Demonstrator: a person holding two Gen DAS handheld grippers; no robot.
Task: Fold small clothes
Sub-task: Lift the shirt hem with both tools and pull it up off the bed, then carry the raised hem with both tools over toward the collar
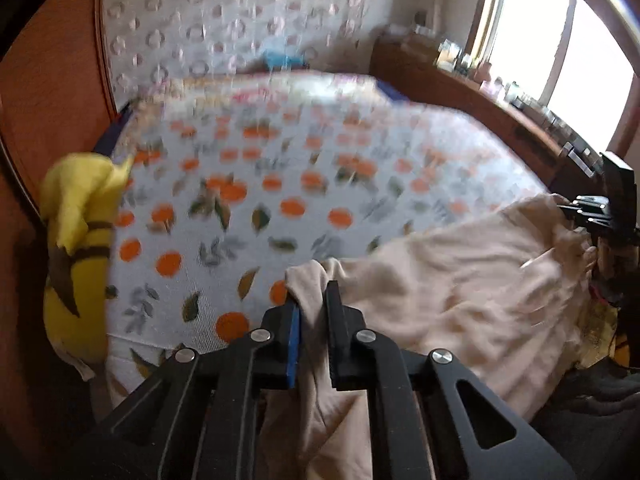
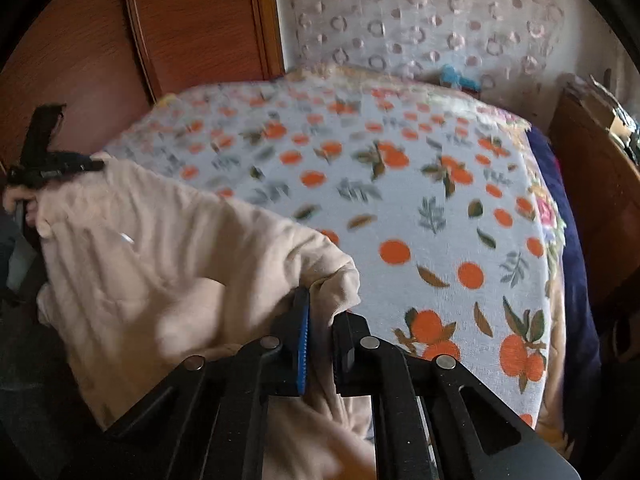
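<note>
On a bed covered by a white sheet printed with oranges, beside a wooden wardrobe, a beige fabric garment hangs lifted over the near edge. Left gripper and right gripper point downward, jaws clenched on its corners. Sheet beyond lies open.

Two grippers: the left gripper and the right gripper, each with two fingers. One beige garment between them. One bed with one orange-print sheet. One yellow plush toy. One blue object by the wall. One window, many small items too blurred to count on the ledge beneath it
</note>
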